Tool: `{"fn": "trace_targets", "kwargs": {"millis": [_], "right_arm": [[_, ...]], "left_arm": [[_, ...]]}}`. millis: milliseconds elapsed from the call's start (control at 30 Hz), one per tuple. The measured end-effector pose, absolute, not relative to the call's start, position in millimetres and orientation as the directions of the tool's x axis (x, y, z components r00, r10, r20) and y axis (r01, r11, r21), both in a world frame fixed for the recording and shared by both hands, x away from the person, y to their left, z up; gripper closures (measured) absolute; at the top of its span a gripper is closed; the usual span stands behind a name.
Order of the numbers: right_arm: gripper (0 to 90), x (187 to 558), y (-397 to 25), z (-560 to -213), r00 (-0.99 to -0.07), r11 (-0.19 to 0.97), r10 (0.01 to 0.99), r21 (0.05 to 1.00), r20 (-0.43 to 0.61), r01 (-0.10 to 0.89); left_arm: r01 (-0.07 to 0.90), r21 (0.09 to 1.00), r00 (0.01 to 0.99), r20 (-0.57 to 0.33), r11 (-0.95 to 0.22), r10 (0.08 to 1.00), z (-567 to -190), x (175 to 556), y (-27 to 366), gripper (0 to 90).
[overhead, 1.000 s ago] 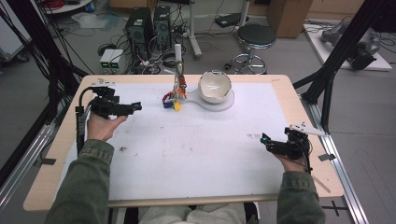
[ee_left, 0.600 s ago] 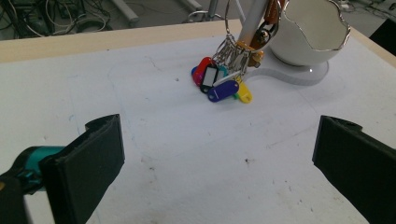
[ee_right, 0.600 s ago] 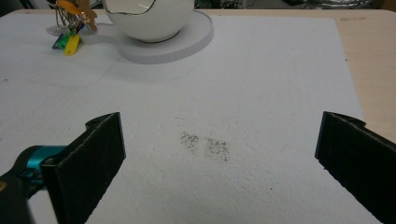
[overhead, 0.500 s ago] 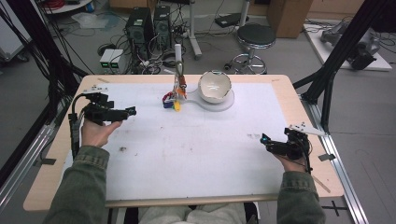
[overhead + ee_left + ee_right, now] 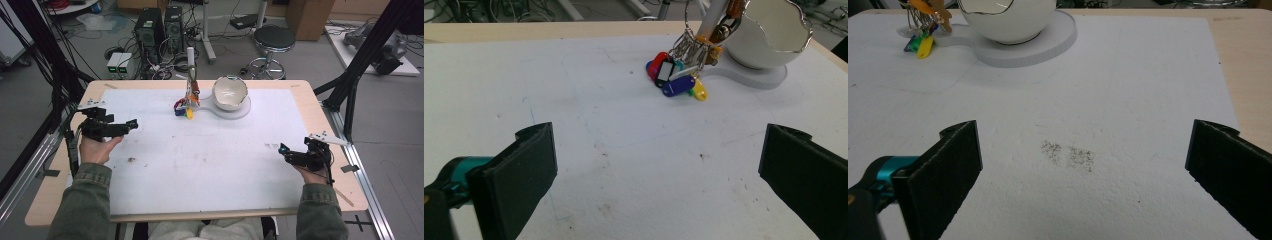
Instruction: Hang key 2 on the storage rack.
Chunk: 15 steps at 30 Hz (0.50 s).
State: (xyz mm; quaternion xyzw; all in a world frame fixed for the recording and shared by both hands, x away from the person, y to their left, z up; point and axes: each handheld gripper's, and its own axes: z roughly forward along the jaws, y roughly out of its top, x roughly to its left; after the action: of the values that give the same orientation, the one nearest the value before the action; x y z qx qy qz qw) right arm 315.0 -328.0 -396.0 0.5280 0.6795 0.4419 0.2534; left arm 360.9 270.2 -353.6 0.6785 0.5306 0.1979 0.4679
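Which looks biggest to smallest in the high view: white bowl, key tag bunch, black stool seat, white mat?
1. white mat, by far
2. black stool seat and white bowl: look alike; the stool stands farther off on the floor, so I won't rank them
3. key tag bunch, smallest

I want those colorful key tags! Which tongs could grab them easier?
Probably the left tongs: open, aimed at the key tags across bare table. The right tongs sit farther away.

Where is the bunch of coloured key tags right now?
In the high view, the key tags lie at the far middle of the white mat, at the foot of a white post, just left of the white bowl.
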Motion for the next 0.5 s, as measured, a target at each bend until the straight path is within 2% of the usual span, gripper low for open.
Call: {"fn": "trace_targets", "kwargs": {"millis": [500], "right_arm": [[0.6, 315.3, -328.5, -396.6, -0.317, 0.054, 0.940, 0.866, 0.123, 0.497]], "left_arm": [[0.493, 0.869, 0.294, -0.206, 0.036, 0.933, -370.5, 340.1, 283.4, 2.7]]}}
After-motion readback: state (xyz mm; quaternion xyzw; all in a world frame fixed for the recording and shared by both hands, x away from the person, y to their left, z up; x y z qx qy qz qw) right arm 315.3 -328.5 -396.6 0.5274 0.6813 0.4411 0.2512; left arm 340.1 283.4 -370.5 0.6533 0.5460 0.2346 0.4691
